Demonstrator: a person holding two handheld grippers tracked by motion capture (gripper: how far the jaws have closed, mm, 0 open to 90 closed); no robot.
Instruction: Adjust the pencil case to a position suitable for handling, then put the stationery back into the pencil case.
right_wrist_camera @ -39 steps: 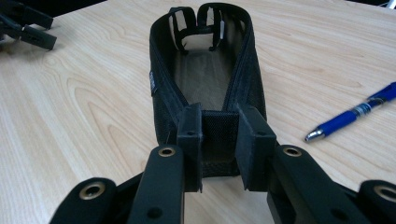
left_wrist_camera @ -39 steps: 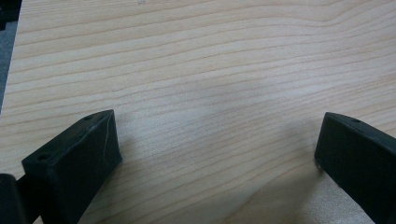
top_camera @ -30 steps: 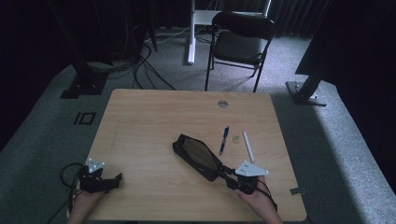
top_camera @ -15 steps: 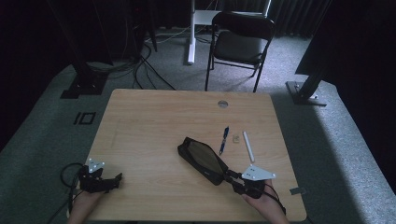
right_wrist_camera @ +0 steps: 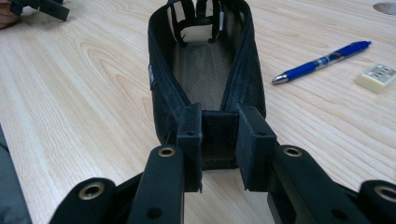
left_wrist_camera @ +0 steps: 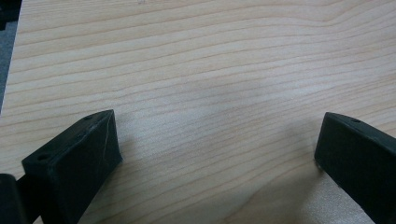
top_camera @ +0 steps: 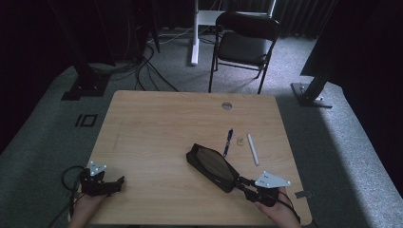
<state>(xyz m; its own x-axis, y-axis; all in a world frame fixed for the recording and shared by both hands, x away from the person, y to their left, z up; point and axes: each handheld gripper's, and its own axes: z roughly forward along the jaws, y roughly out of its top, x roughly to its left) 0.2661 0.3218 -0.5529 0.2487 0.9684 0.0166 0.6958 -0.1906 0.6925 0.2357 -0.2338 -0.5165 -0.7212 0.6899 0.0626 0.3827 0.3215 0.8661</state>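
A black open pencil pouch lies slantwise on the wooden table, right of centre. My right gripper is shut on the pouch's near end; in the right gripper view both jaws pinch the end wall of the pouch, with the gripper low at the table. My left gripper rests at the front left corner, far from the pouch. It stands open with bare wood between its jaws.
A blue pen, a small eraser and a white stick-shaped item lie just beyond the pouch on the right. A cable hole sits near the far edge. A folding chair stands behind the table.
My right gripper has pulled the pouch to the right and toward the front edge. The left gripper has stayed put.
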